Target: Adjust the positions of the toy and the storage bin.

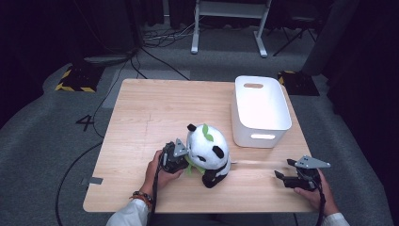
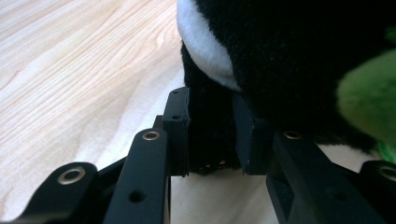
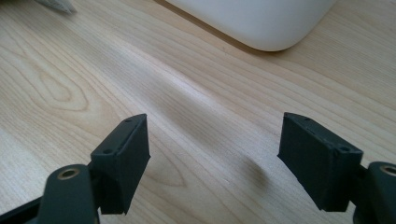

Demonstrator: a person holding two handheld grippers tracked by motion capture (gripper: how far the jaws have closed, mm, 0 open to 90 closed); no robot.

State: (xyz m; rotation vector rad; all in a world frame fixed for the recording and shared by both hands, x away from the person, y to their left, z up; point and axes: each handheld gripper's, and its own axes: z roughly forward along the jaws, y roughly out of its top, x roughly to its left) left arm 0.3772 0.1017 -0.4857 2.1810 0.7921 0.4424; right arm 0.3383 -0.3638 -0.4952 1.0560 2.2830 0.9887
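Observation:
A black-and-white panda plush [image 1: 209, 150] with a green leaf on its head sits on the wooden table [image 1: 150, 113], near the front middle. My left gripper [image 1: 185, 157] reaches it from the left. In the left gripper view, the gripper [image 2: 210, 128] is shut on a black limb of the panda [image 2: 289, 56], with both pads pressing into the fur. A green plush piece [image 2: 369, 102] hangs at the right. My right gripper [image 1: 283, 168] rests near the table's front right, apart from the toy. Its jaws stand open over bare wood [image 3: 215, 154].
A white plastic bin [image 1: 261, 134] with handle slots stands at the back right of the table, just right of the panda; its rounded corner [image 3: 261, 23] lies ahead of the right gripper. Cables and a desk frame lie on the grey floor beyond.

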